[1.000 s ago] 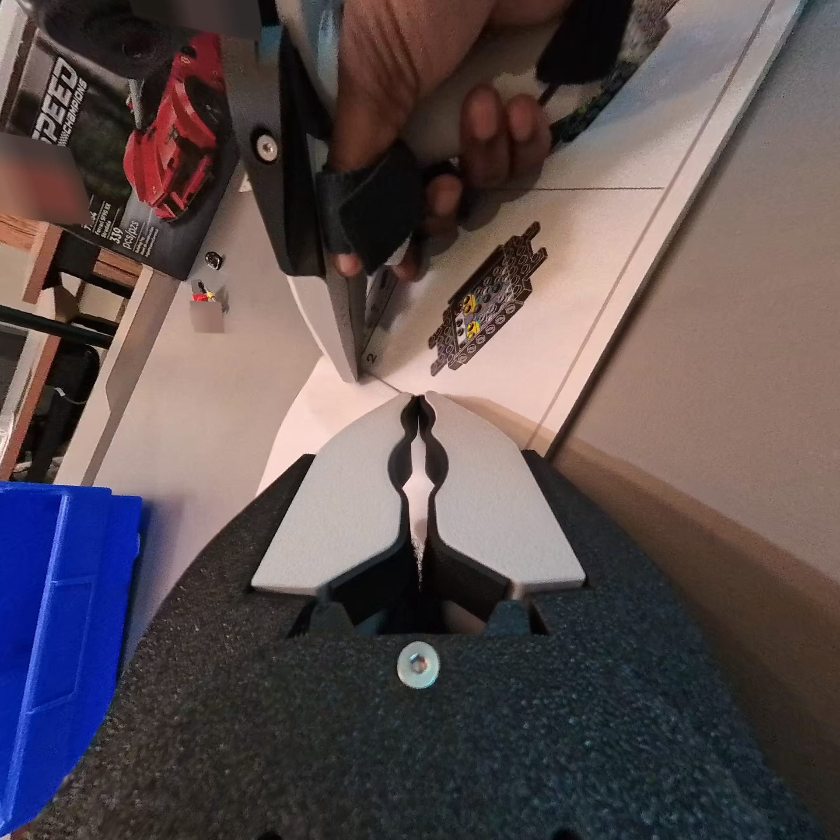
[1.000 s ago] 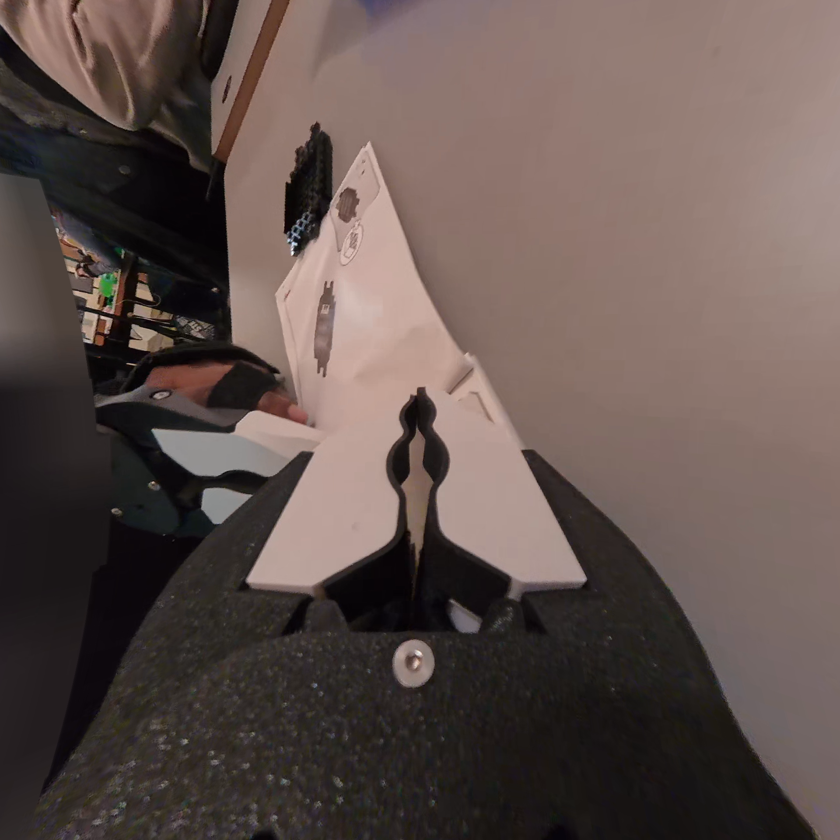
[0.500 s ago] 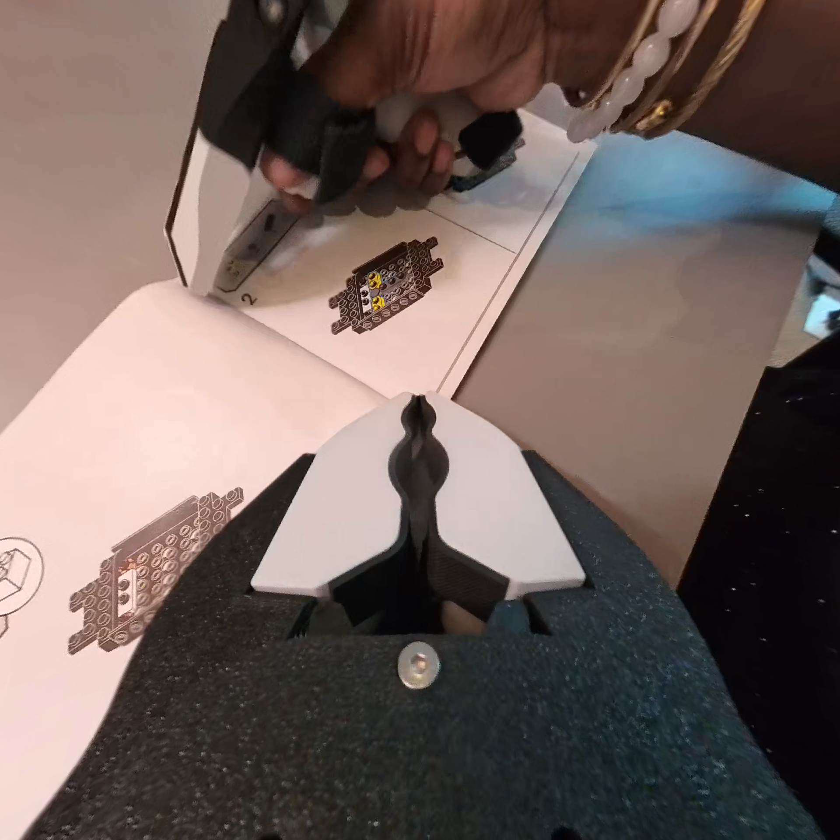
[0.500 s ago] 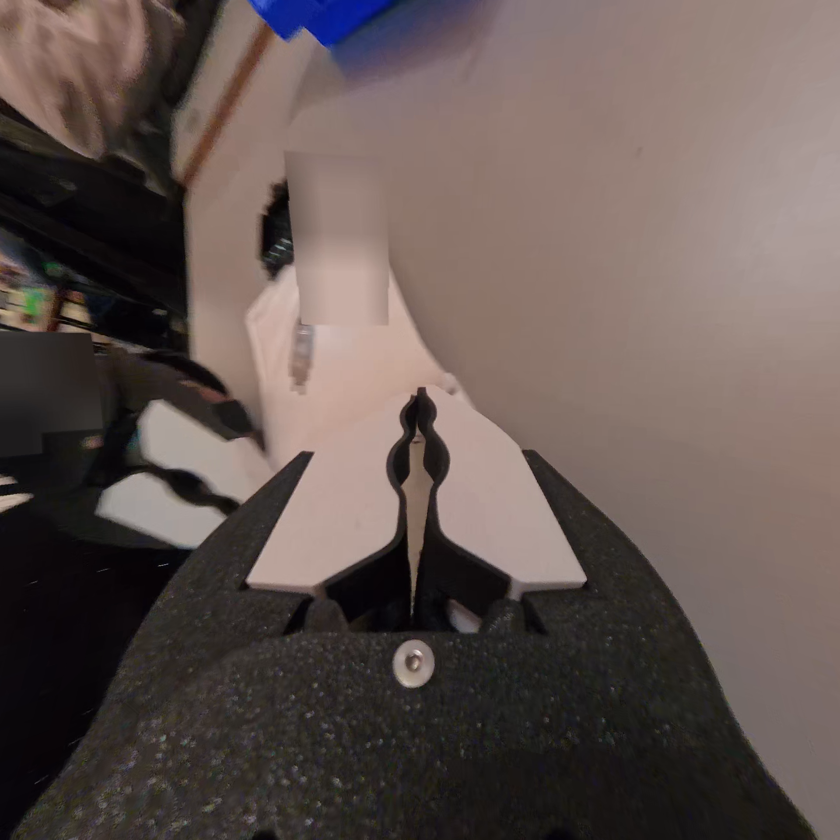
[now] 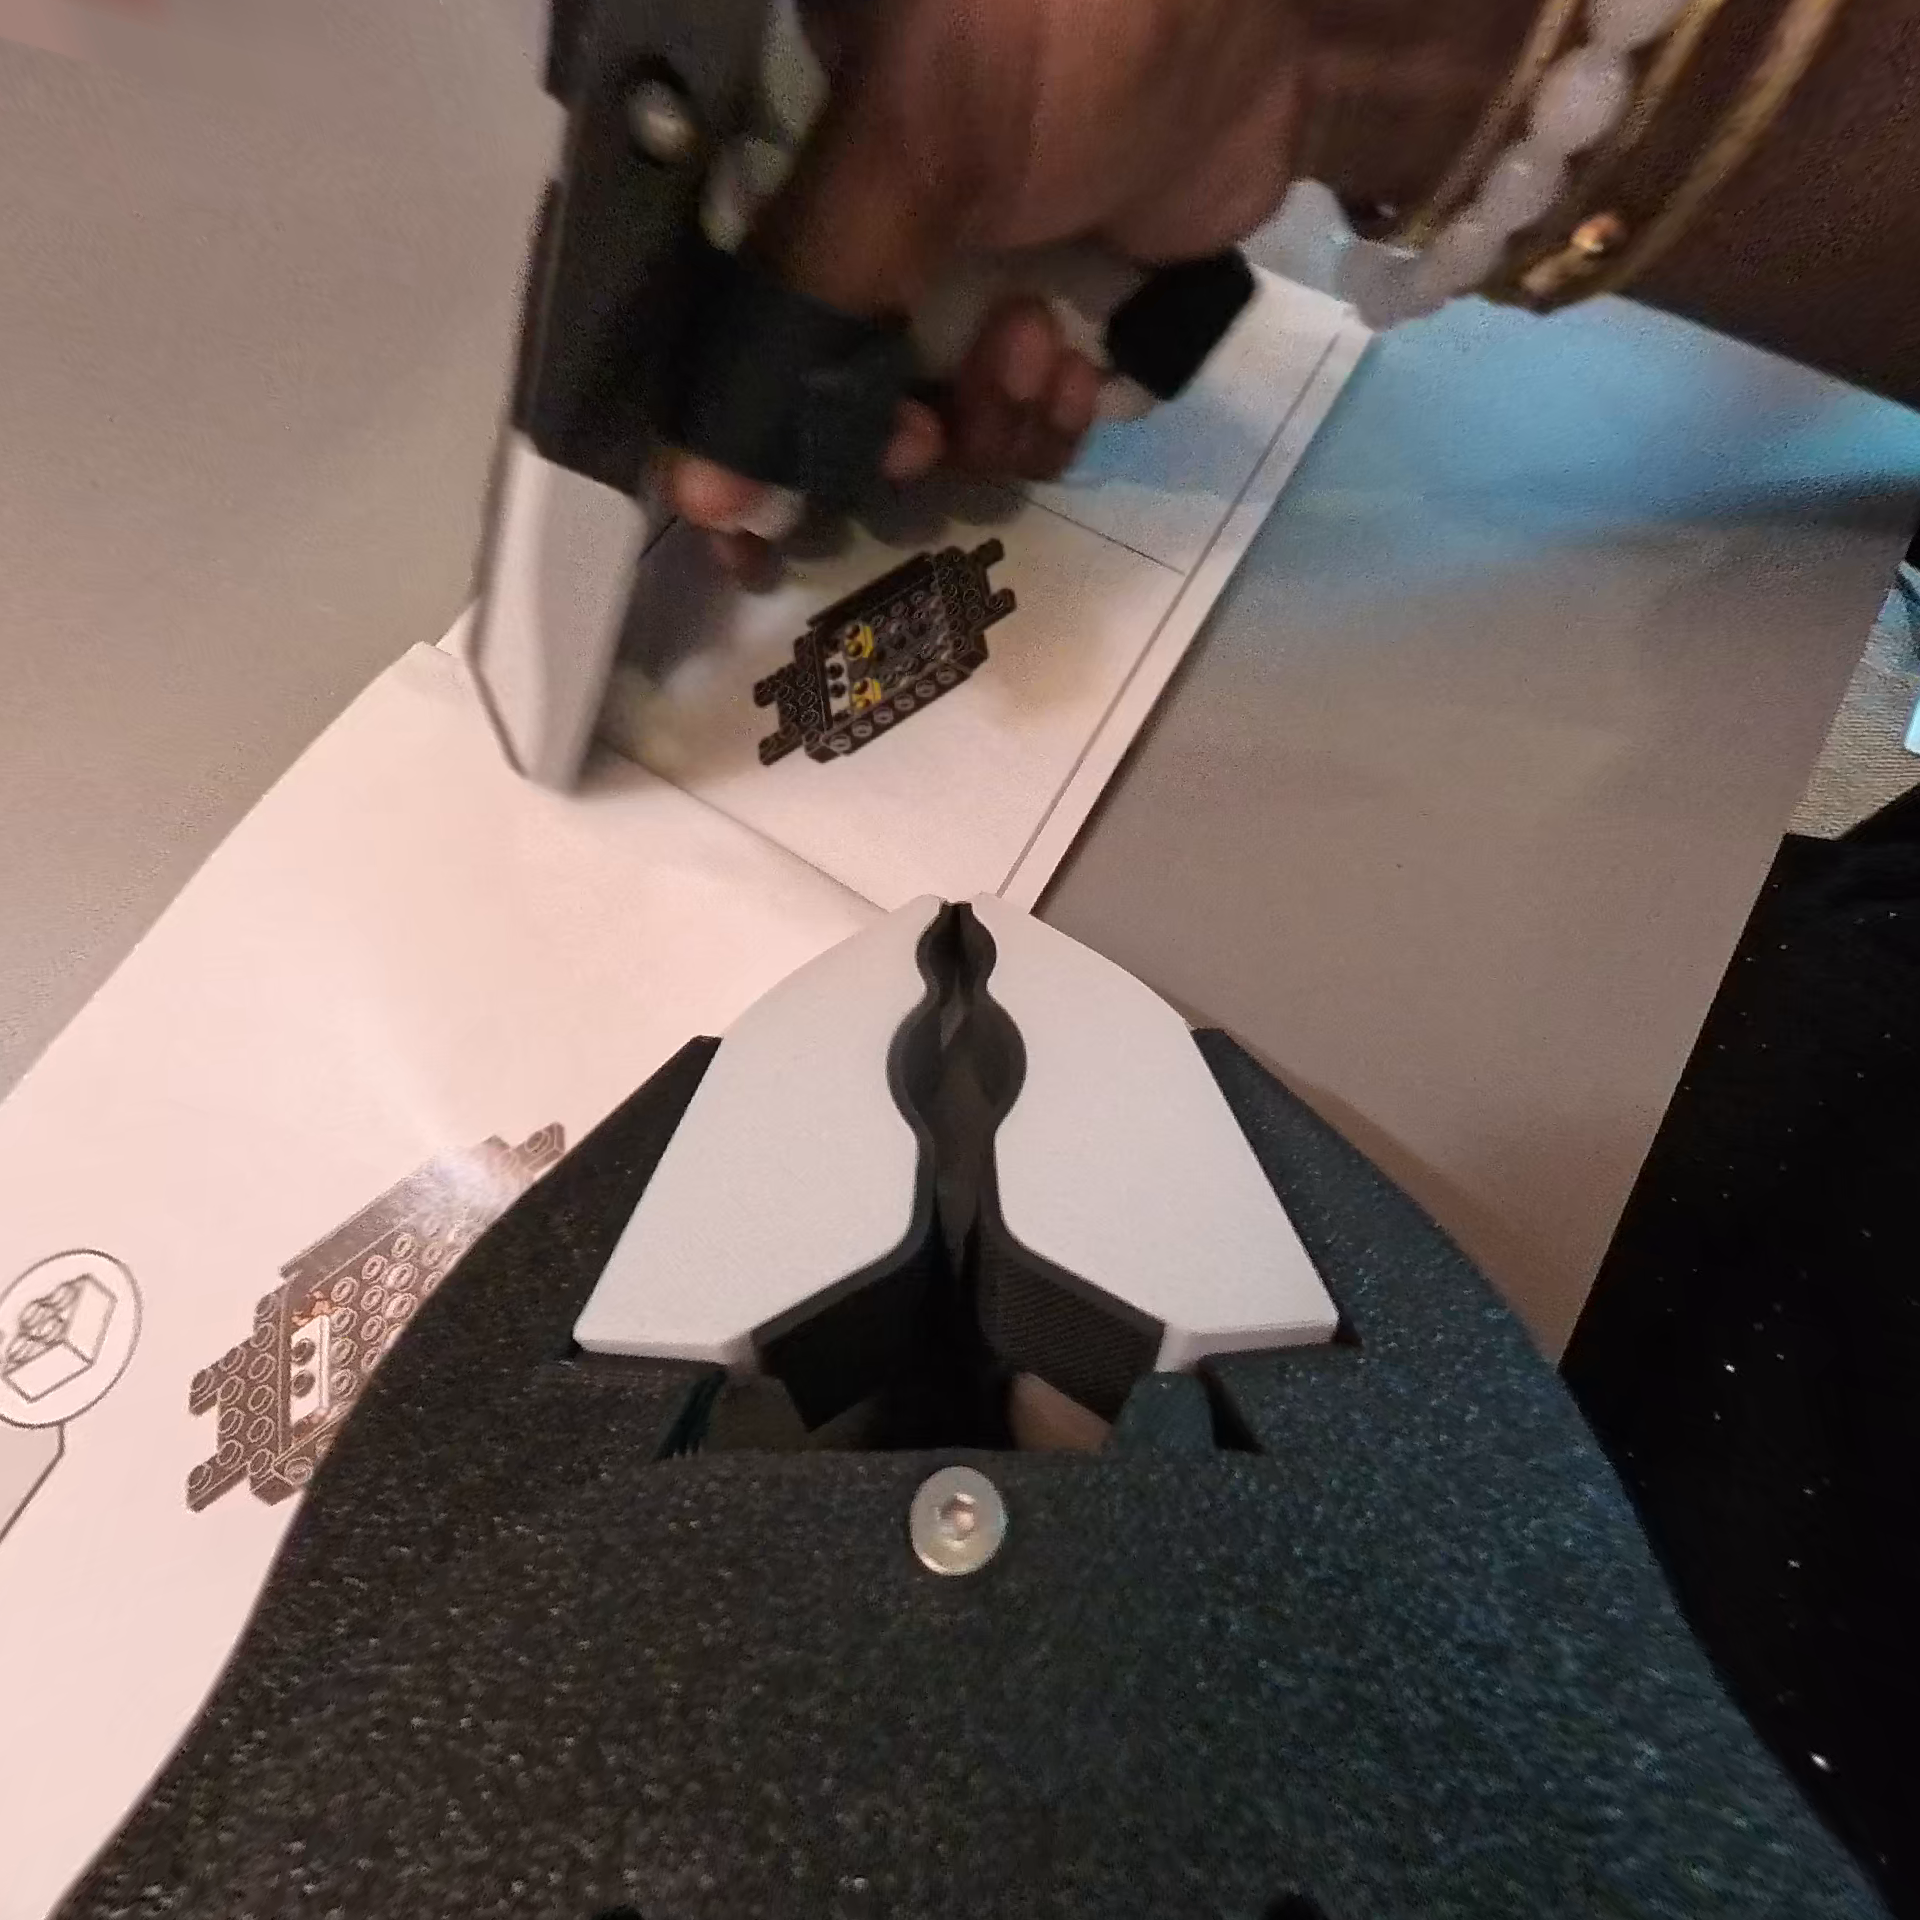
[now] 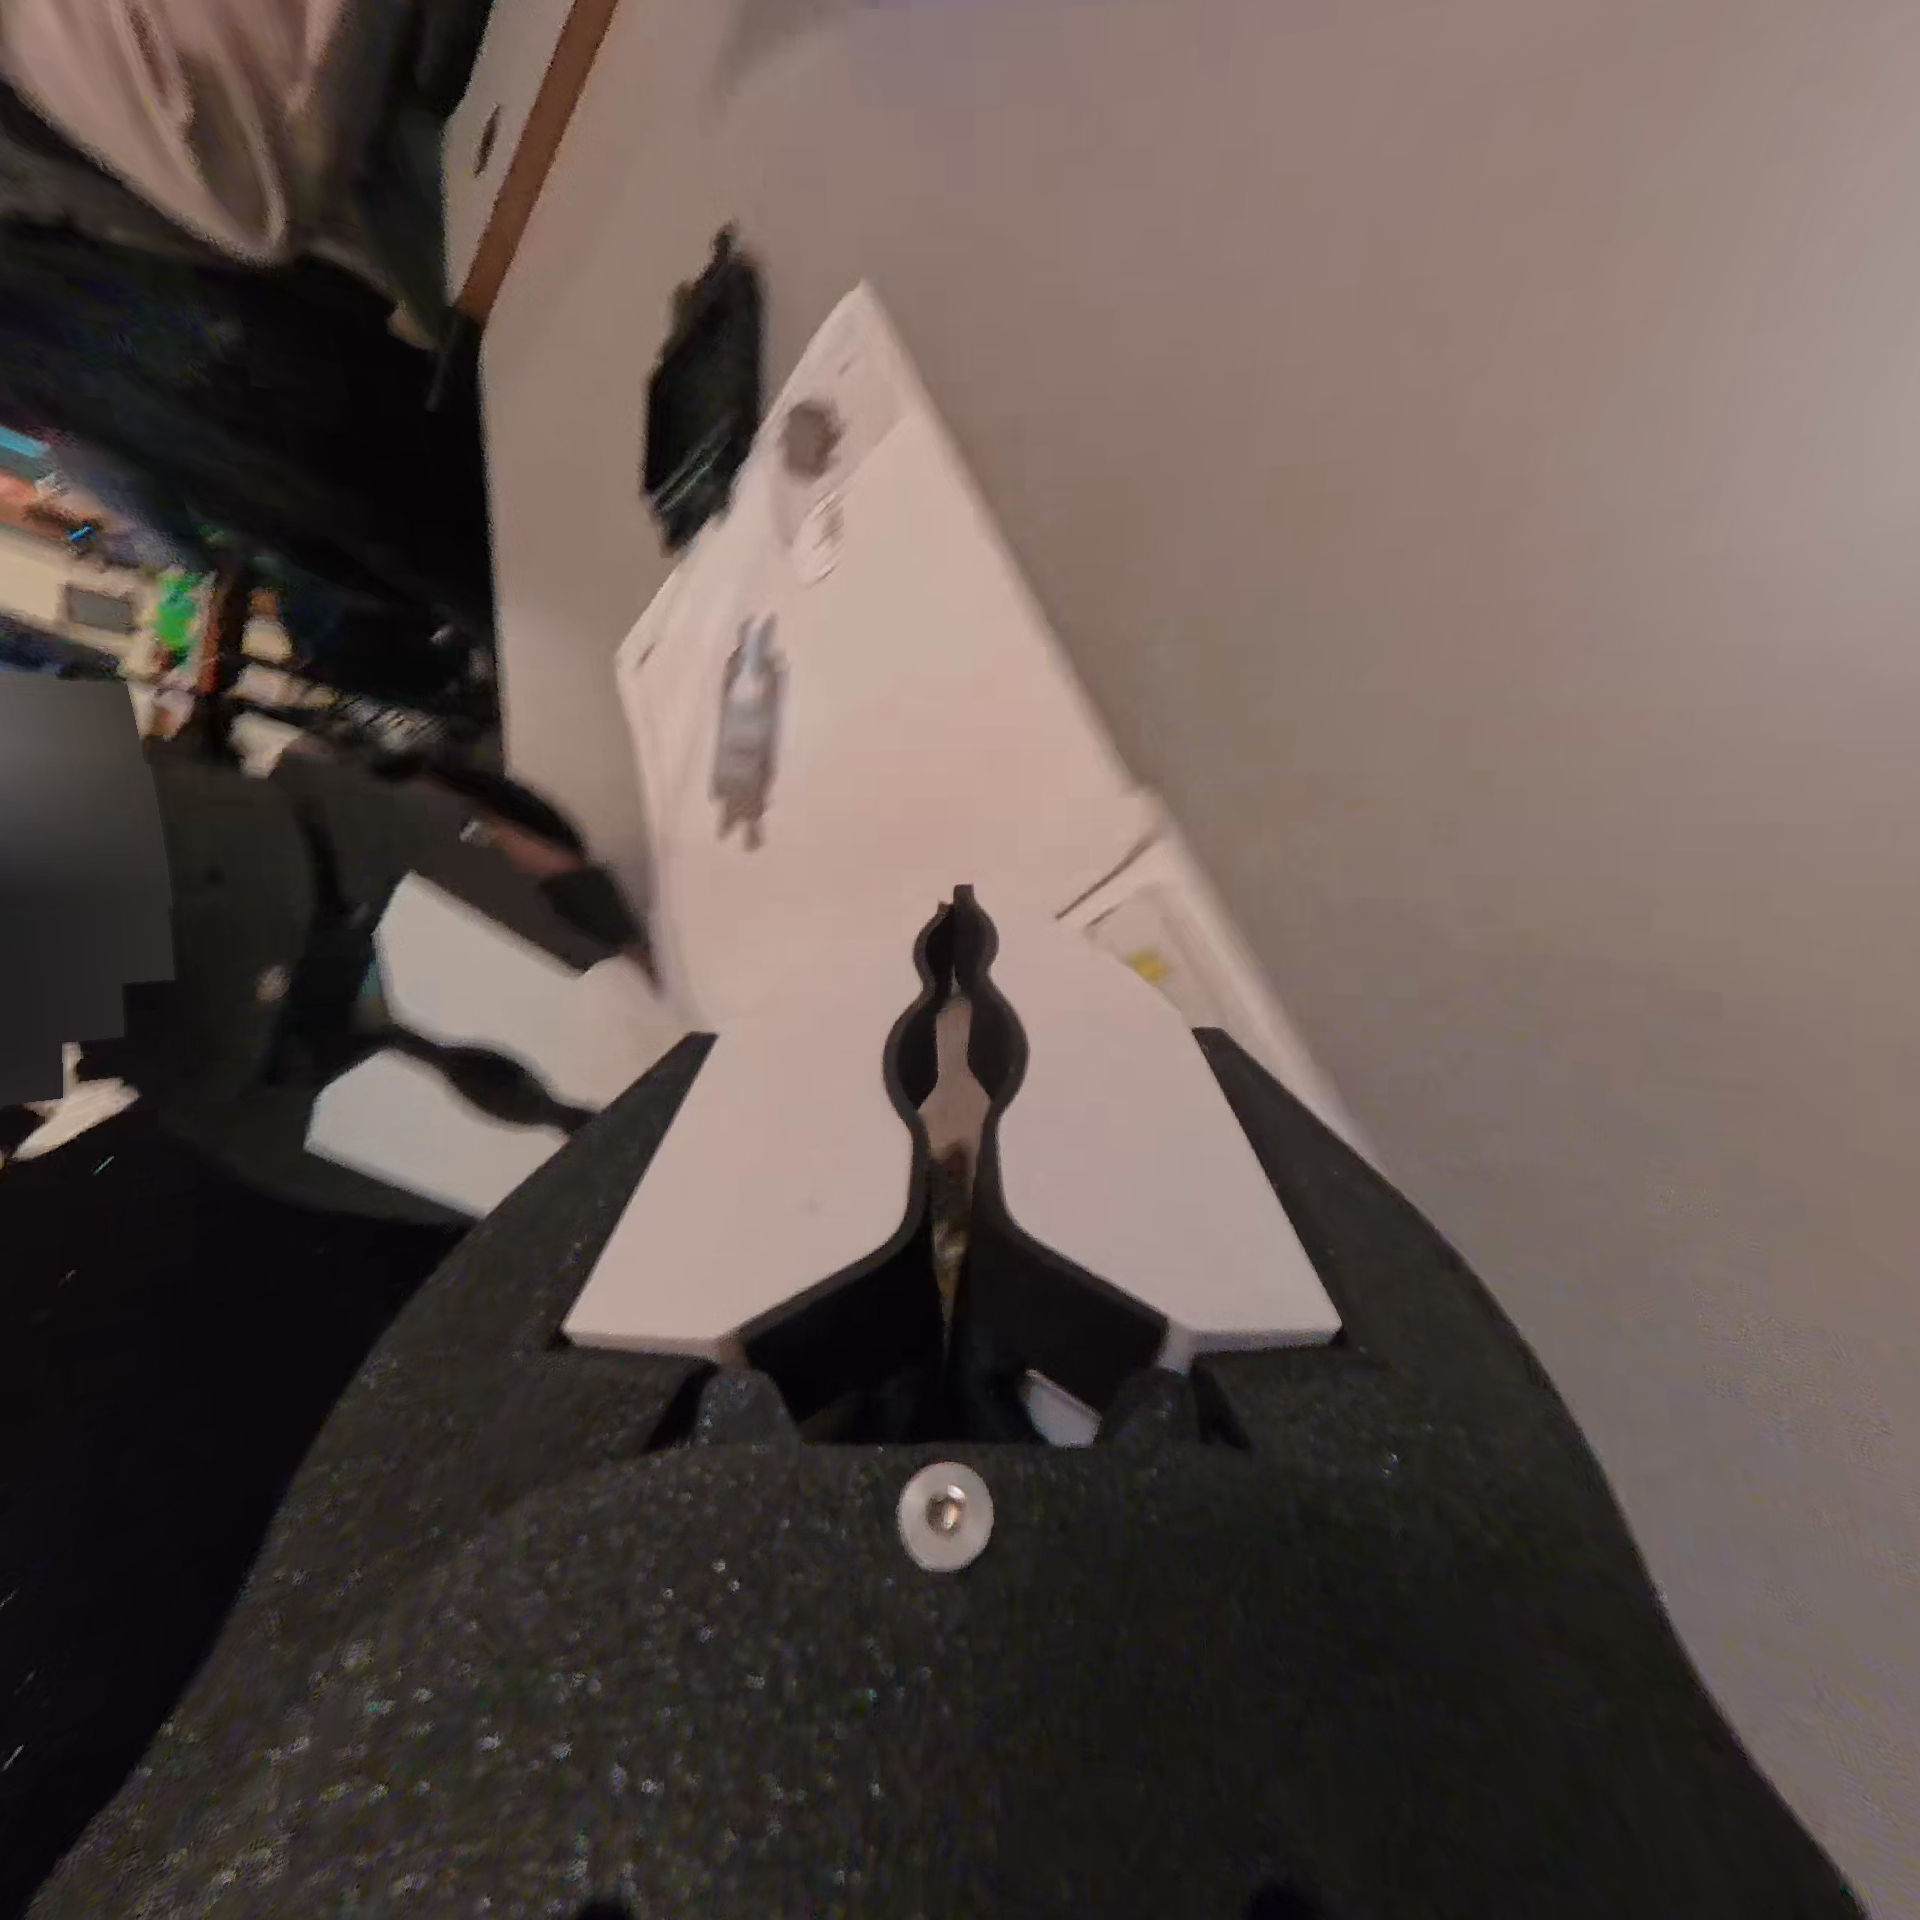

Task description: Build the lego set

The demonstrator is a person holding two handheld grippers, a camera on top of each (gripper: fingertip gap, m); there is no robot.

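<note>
An open instruction booklet (image 5: 416,935) of white pages lies flat on the grey bench (image 5: 1455,831), its lower corner toward the bench edge nearest the person. The left gripper (image 5: 956,914) hovers over that corner with its jaws closed tip to tip and only dark space showing between them. The right gripper (image 6: 961,899) comes down at the booklet's central fold, its jaws pinched on a thin white page (image 6: 956,1049) that shows as a sliver in the gap. The hand (image 5: 987,208) driving it, with bracelets (image 5: 1558,208) on the wrist, is blurred. A printed brick drawing (image 5: 883,655) lies just beside the right jaws, and a black brick build (image 6: 701,395) (blurred) sits on the bench past the booklet's far end.
</note>
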